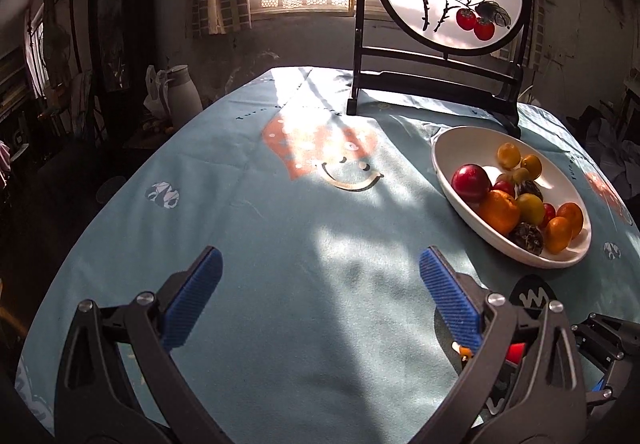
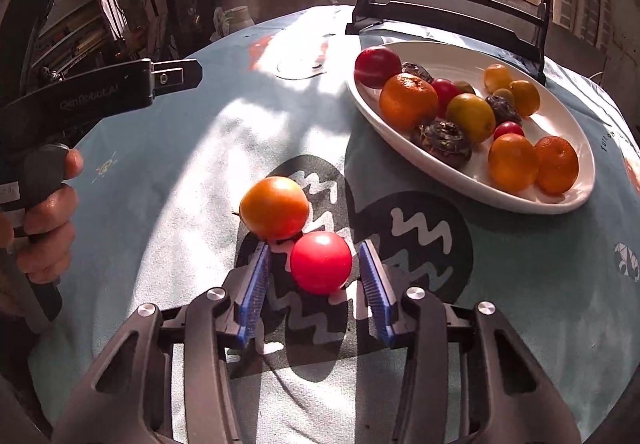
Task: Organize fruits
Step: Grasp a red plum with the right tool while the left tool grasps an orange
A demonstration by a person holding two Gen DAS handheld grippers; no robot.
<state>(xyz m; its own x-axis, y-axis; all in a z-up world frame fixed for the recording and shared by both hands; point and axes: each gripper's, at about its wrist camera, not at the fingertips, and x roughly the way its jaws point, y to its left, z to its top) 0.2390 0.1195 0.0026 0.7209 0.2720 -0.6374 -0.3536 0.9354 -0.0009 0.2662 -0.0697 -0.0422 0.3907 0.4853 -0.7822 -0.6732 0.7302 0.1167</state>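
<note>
Right claw (image 2: 314,270) straddles the small red round fruit (image 2: 321,262) near the white oval dish (image 2: 472,195), pads not yet touching; left claw (image 1: 320,296) gapes wide, empty.

A red fruit (image 2: 321,262) and an orange fruit (image 2: 274,207) lie on a pale-blue cloth (image 2: 160,171) printed with dark zigzag ovals; blue pads (image 2: 256,284); white dish (image 2: 400,131).

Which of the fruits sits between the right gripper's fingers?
The small red fruit on the tablecloth, between the right gripper's open fingers. The orange fruit lies just beyond the fingertips; the rest fill the white dish.
</note>
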